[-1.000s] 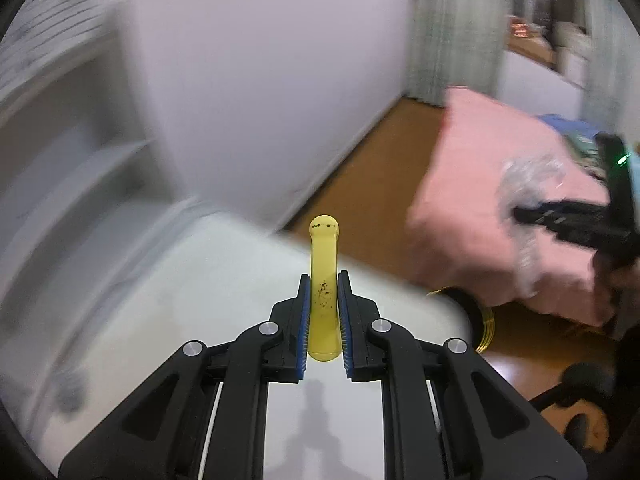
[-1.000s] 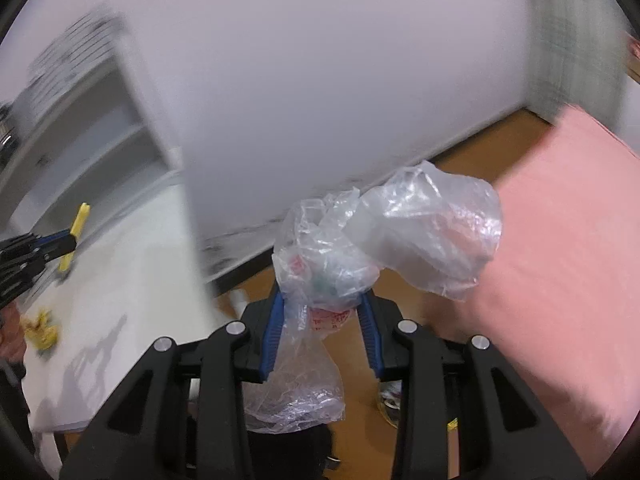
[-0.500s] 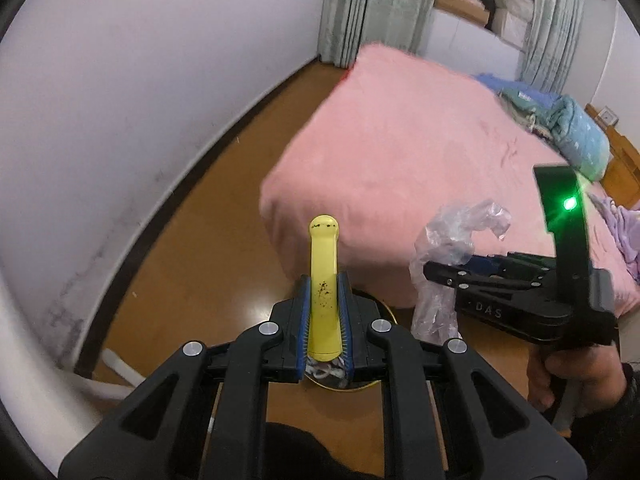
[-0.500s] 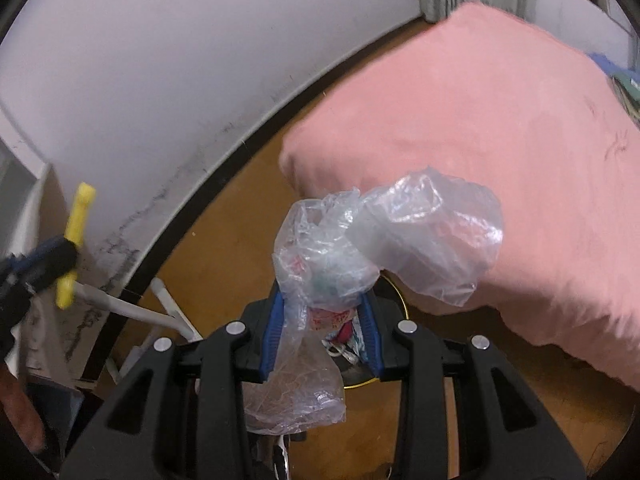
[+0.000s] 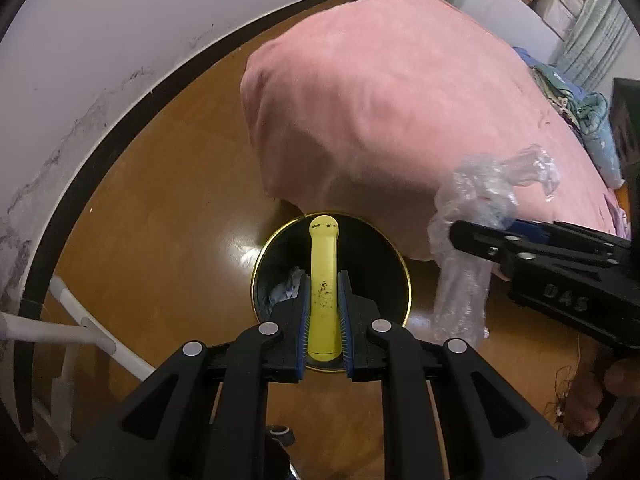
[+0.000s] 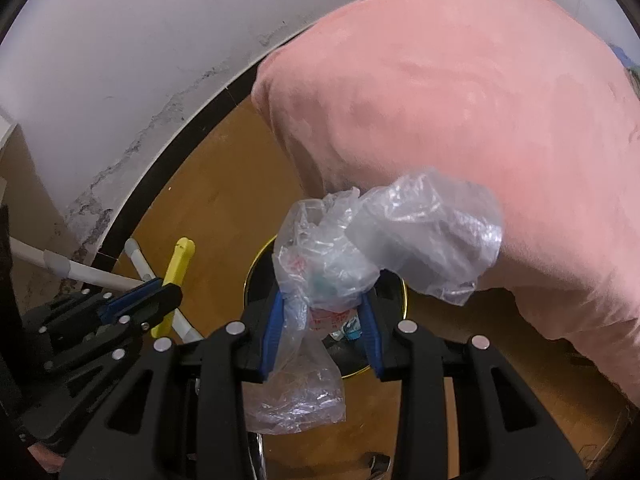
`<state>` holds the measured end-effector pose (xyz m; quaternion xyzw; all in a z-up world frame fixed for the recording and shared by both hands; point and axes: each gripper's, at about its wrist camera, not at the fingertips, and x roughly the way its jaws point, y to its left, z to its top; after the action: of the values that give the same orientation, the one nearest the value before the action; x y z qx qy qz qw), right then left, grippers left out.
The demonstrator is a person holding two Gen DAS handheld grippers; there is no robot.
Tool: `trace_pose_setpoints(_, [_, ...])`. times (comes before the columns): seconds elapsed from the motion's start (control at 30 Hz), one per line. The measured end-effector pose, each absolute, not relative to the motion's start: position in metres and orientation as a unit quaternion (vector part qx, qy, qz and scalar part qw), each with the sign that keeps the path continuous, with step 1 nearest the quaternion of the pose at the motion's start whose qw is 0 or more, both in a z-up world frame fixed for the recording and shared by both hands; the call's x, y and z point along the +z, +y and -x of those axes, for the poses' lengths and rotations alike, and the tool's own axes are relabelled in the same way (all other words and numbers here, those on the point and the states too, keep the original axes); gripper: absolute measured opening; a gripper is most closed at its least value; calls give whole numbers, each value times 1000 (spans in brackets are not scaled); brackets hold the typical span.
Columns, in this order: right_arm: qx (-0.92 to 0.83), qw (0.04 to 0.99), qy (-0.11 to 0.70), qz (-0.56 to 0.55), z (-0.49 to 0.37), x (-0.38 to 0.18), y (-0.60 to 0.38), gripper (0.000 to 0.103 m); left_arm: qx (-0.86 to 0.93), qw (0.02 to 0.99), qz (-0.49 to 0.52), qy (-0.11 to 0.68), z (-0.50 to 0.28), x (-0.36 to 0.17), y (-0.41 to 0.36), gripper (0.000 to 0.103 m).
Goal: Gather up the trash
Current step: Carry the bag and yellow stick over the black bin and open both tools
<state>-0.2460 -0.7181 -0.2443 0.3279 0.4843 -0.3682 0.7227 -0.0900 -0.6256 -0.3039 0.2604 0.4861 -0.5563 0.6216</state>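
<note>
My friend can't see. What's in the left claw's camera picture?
The left claw grips a yellow stick right above a round black trash bin on the wooden floor. To the right, the right claw holds a crumpled clear plastic bag beside a pink bed.

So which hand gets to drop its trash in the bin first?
Probably the left. In its own view the yellow stick held by the left gripper sits right over the black bin's opening. The right gripper with its plastic bag is also over it, but the bag bulges sideways.

Yellow stick [image 5: 323, 280] and crumpled clear bag [image 6: 360, 256] above gold-rimmed black bin [image 5: 404, 268].
</note>
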Motion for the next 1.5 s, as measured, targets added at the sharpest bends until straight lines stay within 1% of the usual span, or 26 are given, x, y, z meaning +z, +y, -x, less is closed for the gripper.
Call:
trace_pose_setpoints(0.23, [-371,713,487,-341,252,-245,-721,35,-557,606,-264,502,94,-320,-625,12])
trace_pose_setpoints(0.53, [-373,710,493,-338,241,-256,-728,36,-565,608,-264,491,99,-313,-619,13])
trace_pose_setpoints(0.6, [-375,709,492,-339,241,-257,-729,36,-564,609,-260,493,97,-311,-618,14])
trace_pose_setpoints(0.63, [-375,709,492,-339,241,-257,-729,36,-561,610,-258,496,96,-312,-618,20])
trace_pose_setpoints(0.67, [-374,708,492,-340,241,-259,-729,36,-559,610,-257,500,95,-312,-617,23])
trace_pose_setpoints(0.73, [-372,708,494,-342,240,-260,-730,36,-559,610,-250,503,93,-311,-615,37])
trace_pose_setpoints(0.87, [-371,709,494,-340,239,-261,-732,37,-560,612,-246,501,93,-310,-613,43])
trace_pose_setpoints(0.93, [-372,709,493,-342,239,-261,-733,41,-560,613,-246,500,94,-310,-613,49])
trace_pose_setpoints(0.97, [-373,708,492,-342,241,-261,-732,43,-561,614,-245,498,94,-309,-612,50])
trace_pose_setpoints(1.03, [-376,707,490,-344,243,-261,-732,58,-561,616,-243,496,94,-308,-611,57])
trace_pose_setpoints(1.07, [-376,708,488,-346,244,-261,-732,60,-561,618,-241,495,93,-306,-610,58])
trace_pose_setpoints(1.13, [-377,709,486,-345,245,-259,-732,60,-560,621,-238,494,92,-305,-609,63])
trace_pose_setpoints(1.27, [-374,712,485,-344,244,-258,-731,60,-557,625,-235,494,90,-301,-608,65])
trace_pose_setpoints(1.37, [-375,716,484,-337,244,-254,-731,63,-555,628,-240,490,89,-293,-606,73])
trace_pose_setpoints(1.5, [-386,727,466,-324,249,-235,-729,73,-557,641,-256,461,94,-264,-595,86])
